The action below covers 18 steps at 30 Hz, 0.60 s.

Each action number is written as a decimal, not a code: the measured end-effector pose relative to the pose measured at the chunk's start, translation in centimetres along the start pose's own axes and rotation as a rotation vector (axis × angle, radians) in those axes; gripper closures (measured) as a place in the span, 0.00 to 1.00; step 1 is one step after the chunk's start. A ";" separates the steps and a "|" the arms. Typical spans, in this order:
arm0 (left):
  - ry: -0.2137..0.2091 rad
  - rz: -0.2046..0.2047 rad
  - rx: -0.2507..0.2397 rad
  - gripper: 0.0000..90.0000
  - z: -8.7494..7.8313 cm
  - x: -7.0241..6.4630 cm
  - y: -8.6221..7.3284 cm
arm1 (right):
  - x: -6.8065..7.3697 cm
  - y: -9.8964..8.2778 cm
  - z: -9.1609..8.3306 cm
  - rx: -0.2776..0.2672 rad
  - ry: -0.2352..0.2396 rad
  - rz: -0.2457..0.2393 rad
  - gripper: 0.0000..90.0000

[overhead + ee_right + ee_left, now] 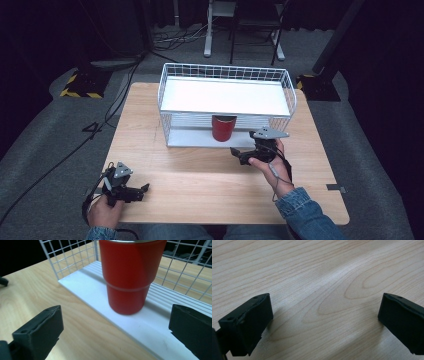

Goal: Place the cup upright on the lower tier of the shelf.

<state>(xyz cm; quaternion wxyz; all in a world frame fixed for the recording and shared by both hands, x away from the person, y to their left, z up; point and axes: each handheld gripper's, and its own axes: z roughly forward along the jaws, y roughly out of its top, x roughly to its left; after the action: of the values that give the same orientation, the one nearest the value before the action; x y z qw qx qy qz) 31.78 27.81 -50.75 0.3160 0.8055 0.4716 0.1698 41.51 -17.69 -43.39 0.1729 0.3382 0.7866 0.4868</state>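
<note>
Right gripper view: red cup [130, 277] ahead btwn wide jaws, untouched

Wire rack [226, 75] on wooden table [200, 180]

High view looking forward and down over the wire rack [226, 100]; right gripper view facing it close; left gripper view skimming the tabletop [317, 277], well away from the rack.

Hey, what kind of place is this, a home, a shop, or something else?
Probably a lab or recording studio: dark curtains around a lone wooden table, cables across the grey carpet, and a hazard-striped stand base.
</note>
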 end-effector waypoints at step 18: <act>-0.001 0.001 0.006 0.00 0.1 0.2 0.2 | -2.4 -2.3 -6.3 0.041 0.015 0.012 0.00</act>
<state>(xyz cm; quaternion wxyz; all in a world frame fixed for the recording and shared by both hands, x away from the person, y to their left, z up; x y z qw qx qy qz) 32.04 27.84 -50.71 0.3138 0.8068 0.4715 0.1682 38.62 -24.11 -42.62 0.1572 0.3427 0.7956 0.4743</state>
